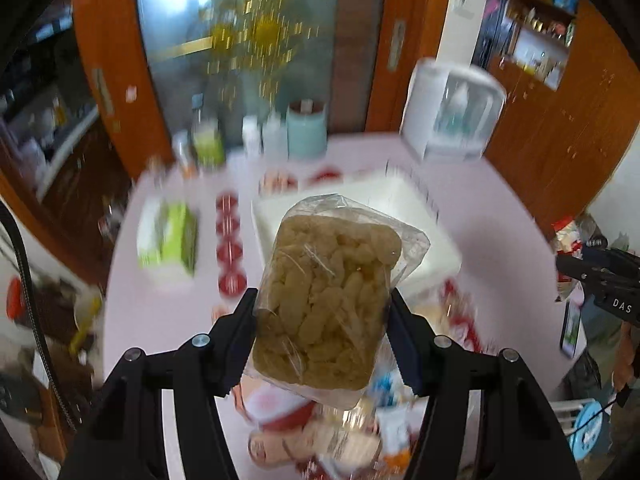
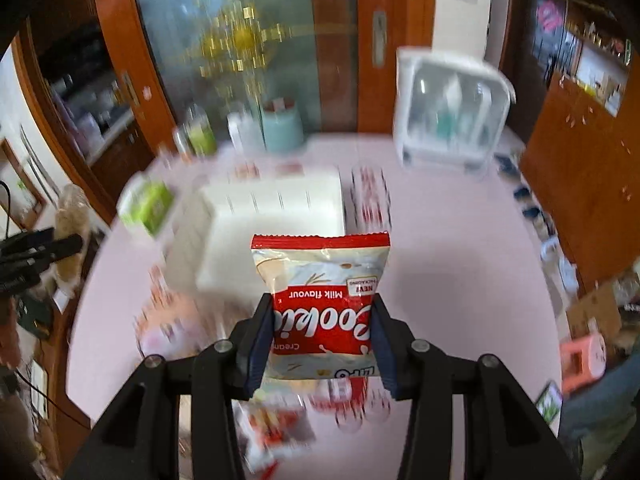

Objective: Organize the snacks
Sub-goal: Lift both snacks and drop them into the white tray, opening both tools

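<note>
My left gripper (image 1: 322, 322) is shut on a clear bag of tan puffed snacks (image 1: 328, 300), held up above the pale pink table (image 1: 500, 240). My right gripper (image 2: 323, 334) is shut on a red and white cookie packet (image 2: 322, 300), also lifted over the table. A white storage box (image 1: 360, 204) (image 2: 276, 224) sits on the table beyond both packs. More snack packets (image 1: 320, 432) (image 2: 276, 428) lie blurred on the table beneath the grippers. The right gripper (image 1: 600, 276) shows at the right edge of the left wrist view, and the left gripper (image 2: 36, 248) at the left edge of the right wrist view.
A green tissue box (image 1: 168, 240) and a row of red packets (image 1: 230, 248) lie left of the white box. Bottles and a teal canister (image 1: 306, 128) stand at the table's far edge. A white appliance (image 1: 452, 112) stands at the back right. Wooden doors and cabinets surround the table.
</note>
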Action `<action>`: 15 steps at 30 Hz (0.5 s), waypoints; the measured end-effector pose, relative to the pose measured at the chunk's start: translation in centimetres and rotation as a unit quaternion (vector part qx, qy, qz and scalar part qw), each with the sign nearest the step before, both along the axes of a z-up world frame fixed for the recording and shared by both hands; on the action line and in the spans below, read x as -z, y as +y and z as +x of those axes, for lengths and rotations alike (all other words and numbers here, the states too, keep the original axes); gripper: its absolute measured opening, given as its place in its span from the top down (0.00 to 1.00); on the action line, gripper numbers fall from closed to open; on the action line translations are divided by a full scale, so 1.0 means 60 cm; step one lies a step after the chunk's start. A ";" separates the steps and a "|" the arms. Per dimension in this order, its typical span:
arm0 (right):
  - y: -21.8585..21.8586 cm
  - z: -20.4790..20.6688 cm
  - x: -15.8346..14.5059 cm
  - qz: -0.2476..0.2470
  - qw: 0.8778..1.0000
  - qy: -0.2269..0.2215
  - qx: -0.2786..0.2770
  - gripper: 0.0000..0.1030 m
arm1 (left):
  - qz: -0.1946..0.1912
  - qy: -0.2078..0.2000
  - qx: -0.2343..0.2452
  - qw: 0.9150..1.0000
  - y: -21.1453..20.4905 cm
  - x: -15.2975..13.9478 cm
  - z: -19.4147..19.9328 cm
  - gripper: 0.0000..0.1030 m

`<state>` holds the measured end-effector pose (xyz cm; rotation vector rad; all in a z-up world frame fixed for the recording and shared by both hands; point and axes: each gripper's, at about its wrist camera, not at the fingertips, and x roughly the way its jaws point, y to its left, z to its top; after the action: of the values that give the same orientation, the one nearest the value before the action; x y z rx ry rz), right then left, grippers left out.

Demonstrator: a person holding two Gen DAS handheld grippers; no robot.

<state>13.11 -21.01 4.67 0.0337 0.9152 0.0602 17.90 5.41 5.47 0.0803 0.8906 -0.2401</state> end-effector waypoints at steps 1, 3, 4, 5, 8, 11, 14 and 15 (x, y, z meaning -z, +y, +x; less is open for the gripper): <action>0.004 0.014 -0.019 -0.001 1.000 -0.014 0.000 0.56 | 0.000 -0.011 -0.001 1.000 -0.006 -0.024 0.009 0.42; 0.015 0.045 -0.052 -0.008 0.999 -0.044 0.000 0.56 | 0.002 -0.041 -0.003 0.999 -0.025 -0.063 0.032 0.42; 0.020 0.063 -0.062 -0.009 0.999 -0.053 0.001 0.56 | -0.001 -0.049 -0.005 0.999 -0.031 -0.076 0.044 0.42; 0.022 0.083 -0.069 -0.009 0.998 -0.059 0.001 0.55 | -0.004 -0.053 -0.006 0.999 -0.037 -0.084 0.050 0.42; 0.032 0.135 -0.068 -0.003 0.998 -0.059 0.001 0.55 | -0.008 -0.064 -0.012 0.998 -0.059 -0.082 0.095 0.42; 0.045 0.199 -0.027 -0.014 0.999 -0.033 -0.002 0.54 | 0.001 -0.042 -0.024 0.999 -0.083 -0.028 0.145 0.42; 0.056 0.244 0.023 -0.034 0.999 0.000 -0.011 0.54 | 0.009 -0.001 -0.038 0.999 -0.101 0.049 0.195 0.42; 0.059 0.259 0.045 -0.040 0.999 0.012 -0.014 0.54 | 0.009 0.011 -0.043 0.999 -0.103 0.072 0.206 0.42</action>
<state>28.62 -17.46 1.99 -0.0531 0.9418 0.0493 30.24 -0.77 1.17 0.0565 0.9161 -0.1538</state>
